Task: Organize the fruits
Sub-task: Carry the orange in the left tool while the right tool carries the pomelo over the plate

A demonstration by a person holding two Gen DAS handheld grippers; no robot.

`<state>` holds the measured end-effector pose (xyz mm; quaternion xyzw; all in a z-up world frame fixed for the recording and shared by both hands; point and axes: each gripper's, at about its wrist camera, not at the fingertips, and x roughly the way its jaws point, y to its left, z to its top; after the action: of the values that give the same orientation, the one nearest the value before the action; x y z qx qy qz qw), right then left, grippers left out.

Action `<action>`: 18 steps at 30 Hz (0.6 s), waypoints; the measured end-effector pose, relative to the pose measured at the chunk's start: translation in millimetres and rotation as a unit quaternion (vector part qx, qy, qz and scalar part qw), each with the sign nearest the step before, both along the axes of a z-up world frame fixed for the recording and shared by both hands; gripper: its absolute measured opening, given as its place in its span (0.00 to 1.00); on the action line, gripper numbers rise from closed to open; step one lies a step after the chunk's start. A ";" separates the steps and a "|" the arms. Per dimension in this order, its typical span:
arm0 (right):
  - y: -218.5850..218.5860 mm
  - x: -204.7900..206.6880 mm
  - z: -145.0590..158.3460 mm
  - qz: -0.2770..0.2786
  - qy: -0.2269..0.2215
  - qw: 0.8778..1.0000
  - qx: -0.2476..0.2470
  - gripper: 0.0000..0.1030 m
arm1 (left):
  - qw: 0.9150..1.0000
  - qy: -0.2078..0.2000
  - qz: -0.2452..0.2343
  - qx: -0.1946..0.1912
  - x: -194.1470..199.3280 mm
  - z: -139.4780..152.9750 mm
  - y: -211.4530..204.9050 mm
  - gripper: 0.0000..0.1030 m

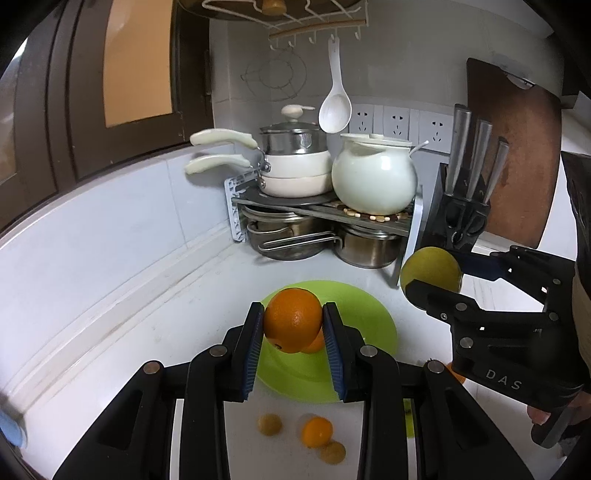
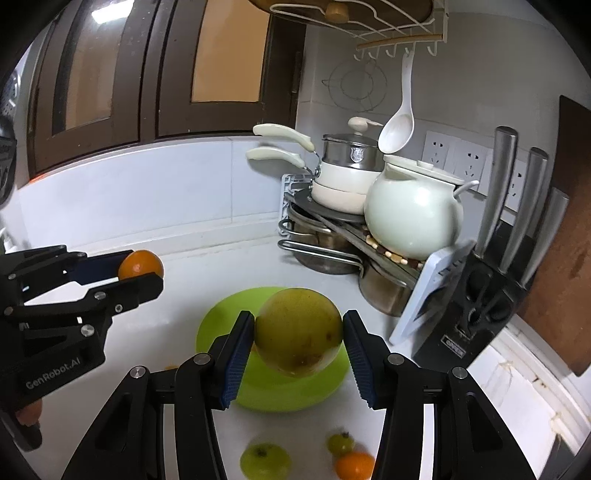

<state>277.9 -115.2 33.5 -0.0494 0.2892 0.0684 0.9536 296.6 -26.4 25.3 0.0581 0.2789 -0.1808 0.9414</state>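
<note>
You pinch an orange (image 1: 293,320) in your left gripper (image 1: 293,325) and a yellow-green fruit (image 2: 298,331) in your right gripper (image 2: 298,343), both above the green plate (image 1: 373,314), ready to drop in

A second orange (image 1: 314,343) hid mostly behind the held orange (image 1: 293,320). Near fruits (image 2: 264,460) on the counter looked blurry. The brown board (image 2: 565,236) was cut off at the right.

Lighting: even, soft indoor light; white worktop (image 1: 155,302) bright, shadows faint. Glare: highlights on white pot (image 1: 373,177) and window glass (image 2: 92,22). Distortion: strong fisheye, dark vignette corners. Blur: small fruits (image 2: 264,459) at lower edges soft.
</note>
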 end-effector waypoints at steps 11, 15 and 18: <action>0.7 58.8 -15.2 0.007 0.046 0.999 -0.006 0.48 | 0.998 0.057 0.003 0.012 68.0 -22.9 -3.0 0.31; 3.7 85.9 -30.2 0.013 0.074 0.997 -0.006 0.48 | 0.997 0.080 0.001 0.010 91.7 -37.4 -3.9 0.31; 4.2 103.7 -43.4 0.017 0.097 0.995 0.000 0.49 | 0.995 0.096 0.001 0.014 109.0 -51.7 -4.8 0.31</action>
<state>381.6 -111.0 -9.9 -0.0476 0.3790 0.0889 0.9199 405.6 -31.2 -26.4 0.0531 0.3710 -0.1805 0.9094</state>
